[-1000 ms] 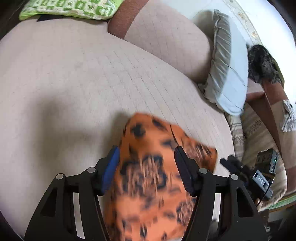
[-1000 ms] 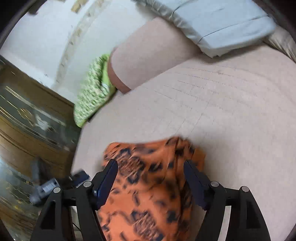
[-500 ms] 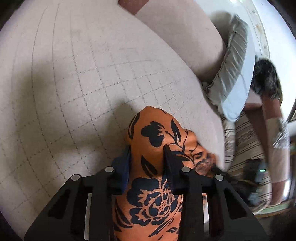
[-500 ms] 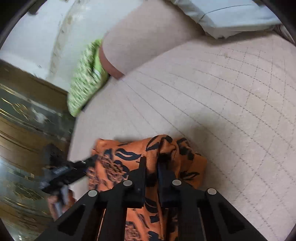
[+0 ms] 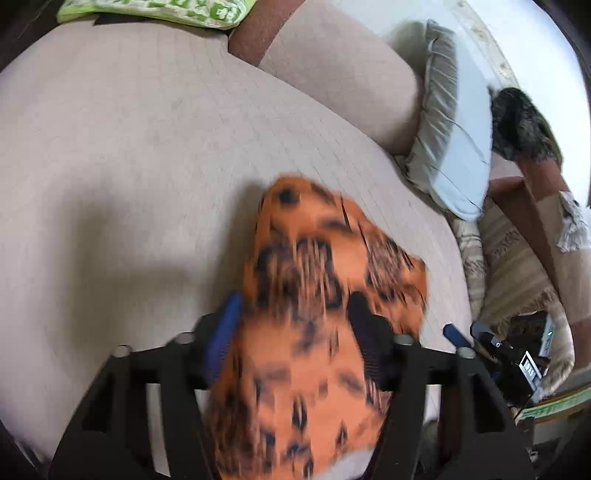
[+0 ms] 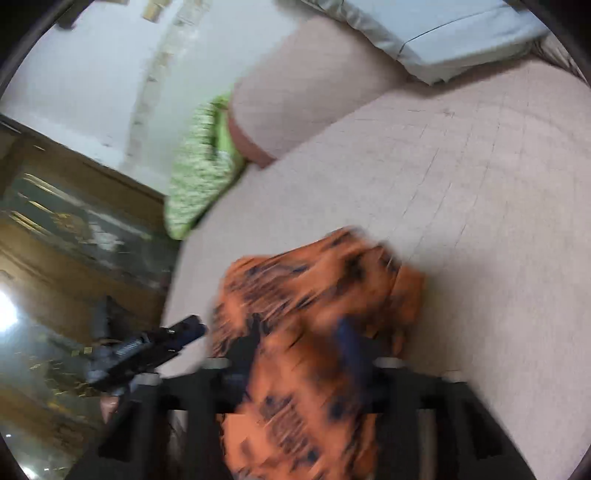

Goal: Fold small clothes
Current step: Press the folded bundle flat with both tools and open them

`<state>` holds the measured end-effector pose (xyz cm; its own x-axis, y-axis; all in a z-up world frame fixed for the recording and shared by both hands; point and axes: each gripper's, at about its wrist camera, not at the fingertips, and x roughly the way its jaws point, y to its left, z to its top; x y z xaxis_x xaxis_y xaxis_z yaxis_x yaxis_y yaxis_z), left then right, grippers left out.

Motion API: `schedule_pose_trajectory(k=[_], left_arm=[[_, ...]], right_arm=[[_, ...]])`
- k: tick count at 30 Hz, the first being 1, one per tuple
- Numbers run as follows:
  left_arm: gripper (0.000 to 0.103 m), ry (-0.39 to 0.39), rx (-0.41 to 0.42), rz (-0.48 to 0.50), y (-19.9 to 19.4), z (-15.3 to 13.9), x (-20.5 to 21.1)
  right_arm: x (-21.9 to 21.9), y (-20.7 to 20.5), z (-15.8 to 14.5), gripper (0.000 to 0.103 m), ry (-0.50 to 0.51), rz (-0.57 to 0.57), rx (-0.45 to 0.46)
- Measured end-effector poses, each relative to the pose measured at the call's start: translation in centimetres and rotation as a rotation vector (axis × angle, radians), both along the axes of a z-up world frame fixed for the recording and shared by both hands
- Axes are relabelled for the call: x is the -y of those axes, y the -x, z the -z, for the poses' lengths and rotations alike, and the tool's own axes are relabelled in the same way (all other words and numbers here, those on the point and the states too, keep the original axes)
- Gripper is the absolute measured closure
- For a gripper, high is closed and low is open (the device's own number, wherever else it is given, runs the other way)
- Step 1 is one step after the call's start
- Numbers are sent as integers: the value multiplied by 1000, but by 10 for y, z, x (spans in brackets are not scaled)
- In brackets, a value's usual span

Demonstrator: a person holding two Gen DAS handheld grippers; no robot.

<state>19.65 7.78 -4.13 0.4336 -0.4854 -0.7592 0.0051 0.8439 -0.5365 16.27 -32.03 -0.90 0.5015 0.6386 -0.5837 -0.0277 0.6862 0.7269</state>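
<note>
An orange garment with a black flower print (image 5: pixel 325 295) lies on the beige quilted cushion (image 5: pixel 129 155), blurred by motion. My left gripper (image 5: pixel 295 332) has its jaws apart with the cloth lying loose between the fingers. In the right wrist view the same garment (image 6: pixel 317 295) drapes over my right gripper (image 6: pixel 299 343), whose jaws stand partly apart with cloth between them. The left gripper (image 6: pixel 162 343) shows at the left of that view, and the right gripper (image 5: pixel 480 339) shows at the right of the left wrist view.
A green patterned pillow (image 5: pixel 155 9) lies at the far edge. A beige backrest cushion (image 5: pixel 340 74) and a grey-blue pillow (image 5: pixel 454 147) stand at the back right. A dark furry thing (image 5: pixel 521 122) lies beyond. A wooden cabinet (image 6: pixel 66 236) is on the left.
Both grippers were shut on the garment half a second ago; now their jaws have opened and both have pulled back and up from the cushion. The garment is blurred.
</note>
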Motion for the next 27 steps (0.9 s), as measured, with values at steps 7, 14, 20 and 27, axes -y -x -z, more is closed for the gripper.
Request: schedule_pose_trajectory(k=[7, 14, 20, 27], left_arm=[[40, -5, -165, -23, 67, 60, -8], [96, 40, -89, -21, 83, 47, -28], [95, -124, -129, -20, 87, 67, -21], [78, 17, -97, -93, 106, 53, -44]], right_arm=[[-26, 89, 47, 45, 70, 28, -162], [-59, 86, 62, 92, 158, -73, -202], [-80, 90, 63, 93, 285, -67, -183], [-69, 96, 59, 91, 161, 0, -207]])
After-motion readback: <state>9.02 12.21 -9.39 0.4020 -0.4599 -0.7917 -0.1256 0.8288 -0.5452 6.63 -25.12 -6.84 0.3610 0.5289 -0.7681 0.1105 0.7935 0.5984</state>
